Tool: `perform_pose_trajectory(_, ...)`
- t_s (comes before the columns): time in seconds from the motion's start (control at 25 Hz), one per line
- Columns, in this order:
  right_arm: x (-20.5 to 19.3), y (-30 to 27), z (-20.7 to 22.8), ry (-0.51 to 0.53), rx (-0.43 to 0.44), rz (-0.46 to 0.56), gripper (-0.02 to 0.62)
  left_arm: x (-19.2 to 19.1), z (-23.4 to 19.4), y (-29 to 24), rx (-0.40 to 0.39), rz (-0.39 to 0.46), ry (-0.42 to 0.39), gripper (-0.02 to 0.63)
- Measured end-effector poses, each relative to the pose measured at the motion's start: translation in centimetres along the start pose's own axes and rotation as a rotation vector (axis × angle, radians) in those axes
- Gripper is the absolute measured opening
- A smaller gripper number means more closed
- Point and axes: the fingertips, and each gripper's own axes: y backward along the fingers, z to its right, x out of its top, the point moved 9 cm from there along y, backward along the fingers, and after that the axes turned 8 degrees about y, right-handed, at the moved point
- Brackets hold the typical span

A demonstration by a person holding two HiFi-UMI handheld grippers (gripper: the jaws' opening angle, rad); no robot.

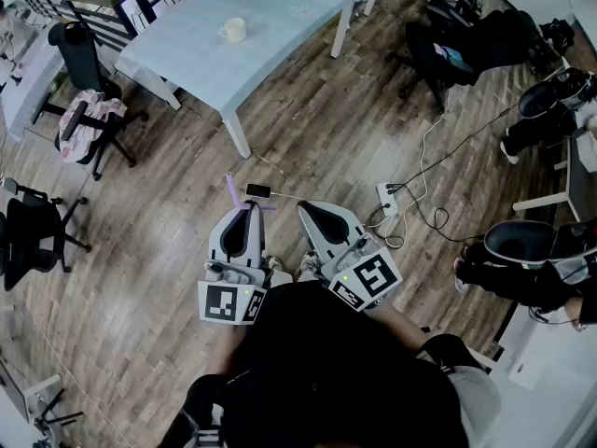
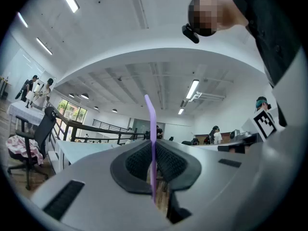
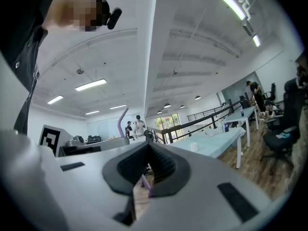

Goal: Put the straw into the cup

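I hold a purple straw (image 1: 231, 190) upright in my left gripper (image 1: 244, 211), above the wooden floor. In the left gripper view the straw (image 2: 152, 143) runs straight up between the dark pads, and the left gripper (image 2: 153, 150) is shut on it. My right gripper (image 1: 306, 208) is level beside it, a little to the right. Its jaws (image 3: 148, 150) look shut, with a small purple sliver low in the gap; I cannot tell what it is. The straw's top (image 3: 121, 119) shows to its left. A white cup (image 1: 233, 30) stands on the light table (image 1: 280, 17) far ahead and appears again as the cup (image 3: 194, 147).
A phone (image 1: 258, 191) lies on the floor just ahead of the grippers. A power strip with cables (image 1: 389, 199) is to the right. Office chairs stand at the left (image 1: 84, 63) (image 1: 28, 231) and right (image 1: 522, 241). A dark railing (image 3: 202, 119) runs behind the table.
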Motion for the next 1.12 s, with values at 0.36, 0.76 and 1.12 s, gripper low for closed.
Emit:
perform_pose_trajectory(0.36, 0.2, -1.9, -1.6, 0.02, -0.037, -0.003, 0.008, 0.9, -3.0, 0.2, -0.041, -0.007, -0.002, 0.031)
perform_pose_trajectory(0.76, -0.2, -3.8, -4.0, 0.044, -0.056, -0.002, 0.008, 1.3, -5.6, 2.0, -0.057, -0.011, -0.01, 0.032)
perform_pose_trajectory(1.12, -0.6, -4.8, -4.9, 0.051, -0.055, -0.013, 0.008, 1.4, -7.3, 2.8, -0.049, -0.017, 0.001, 0.032)
